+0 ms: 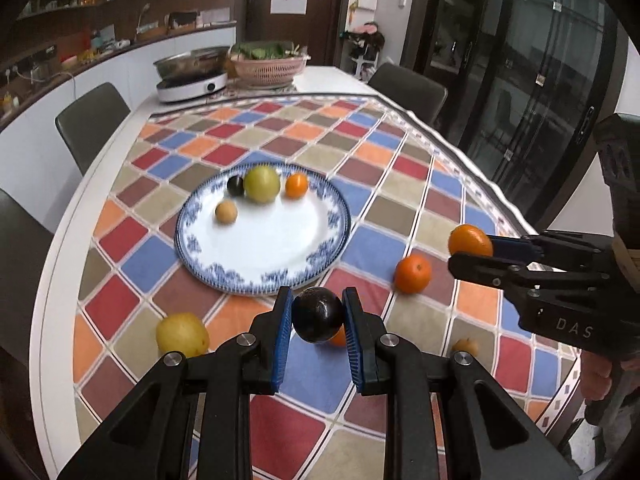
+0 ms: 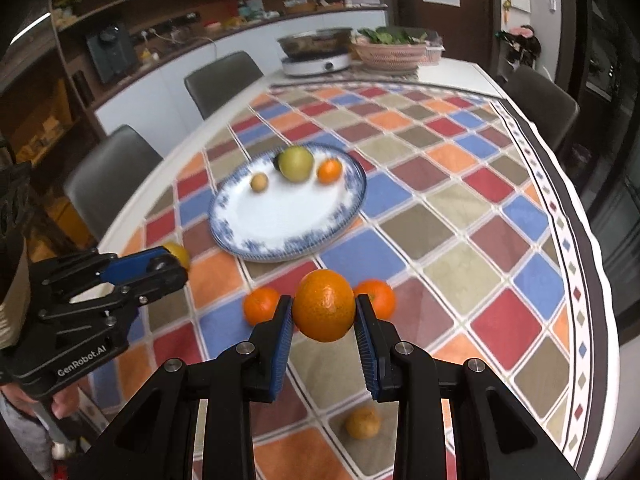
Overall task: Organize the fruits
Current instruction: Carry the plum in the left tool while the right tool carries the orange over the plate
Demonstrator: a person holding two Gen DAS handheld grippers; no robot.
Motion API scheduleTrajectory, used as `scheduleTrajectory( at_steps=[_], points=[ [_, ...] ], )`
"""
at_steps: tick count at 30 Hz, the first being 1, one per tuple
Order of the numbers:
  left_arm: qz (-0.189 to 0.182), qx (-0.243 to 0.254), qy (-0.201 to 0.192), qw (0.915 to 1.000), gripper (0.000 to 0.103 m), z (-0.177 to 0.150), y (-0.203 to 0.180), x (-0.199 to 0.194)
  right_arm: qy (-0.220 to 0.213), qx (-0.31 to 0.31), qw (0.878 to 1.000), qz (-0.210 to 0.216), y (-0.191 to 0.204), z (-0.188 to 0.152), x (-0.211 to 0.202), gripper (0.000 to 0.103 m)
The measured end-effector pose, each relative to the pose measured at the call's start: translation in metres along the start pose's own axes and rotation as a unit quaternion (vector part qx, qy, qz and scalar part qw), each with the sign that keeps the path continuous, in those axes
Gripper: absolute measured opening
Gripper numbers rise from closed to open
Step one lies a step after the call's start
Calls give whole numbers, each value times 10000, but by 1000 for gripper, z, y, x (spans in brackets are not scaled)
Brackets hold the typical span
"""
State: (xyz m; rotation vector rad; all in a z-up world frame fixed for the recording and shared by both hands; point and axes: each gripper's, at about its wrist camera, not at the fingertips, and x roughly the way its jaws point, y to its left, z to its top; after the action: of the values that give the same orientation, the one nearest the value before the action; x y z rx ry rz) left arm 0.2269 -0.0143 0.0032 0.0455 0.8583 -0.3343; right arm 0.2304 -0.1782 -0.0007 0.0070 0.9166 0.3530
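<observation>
My left gripper (image 1: 317, 314) is shut on a dark purple round fruit (image 1: 317, 314), held above the checked tablecloth in front of the blue-rimmed white plate (image 1: 280, 256). My right gripper (image 2: 324, 306) is shut on an orange (image 2: 324, 304), also lifted off the cloth. The plate (image 2: 280, 220) carries a green apple (image 1: 262, 183), a small dark fruit (image 1: 235, 186), a small orange (image 1: 296, 185) and a tan fruit (image 1: 226, 212). Loose on the cloth lie a yellow fruit (image 1: 182, 334), an orange (image 1: 413, 273), two oranges (image 2: 262, 304) (image 2: 378, 296) and a small brownish fruit (image 2: 363, 423).
At the table's far end stand an induction cooker with a metal pan (image 1: 192, 76) and a pink basket of greens (image 1: 266, 64). Grey chairs (image 1: 92, 124) line the left side, another chair (image 1: 408, 88) the right. A person's hand (image 2: 60, 404) holds the left gripper.
</observation>
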Motion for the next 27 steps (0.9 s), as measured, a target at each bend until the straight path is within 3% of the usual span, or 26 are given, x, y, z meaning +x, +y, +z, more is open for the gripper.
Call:
scheduleTrajectory(
  at_steps=[11, 18, 27],
  points=[
    [-36, 26, -75, 10000, 25, 34, 10, 0, -131, -194, 9993, 289, 10, 34, -2, 31],
    [-38, -42, -21, 10000, 25, 53, 27, 10, 44, -261, 9982, 539, 13, 63, 19, 31],
    [69, -16, 128, 9999, 25, 72, 48, 32, 171, -372, 9976, 565, 20, 94, 49, 31]
  ],
)
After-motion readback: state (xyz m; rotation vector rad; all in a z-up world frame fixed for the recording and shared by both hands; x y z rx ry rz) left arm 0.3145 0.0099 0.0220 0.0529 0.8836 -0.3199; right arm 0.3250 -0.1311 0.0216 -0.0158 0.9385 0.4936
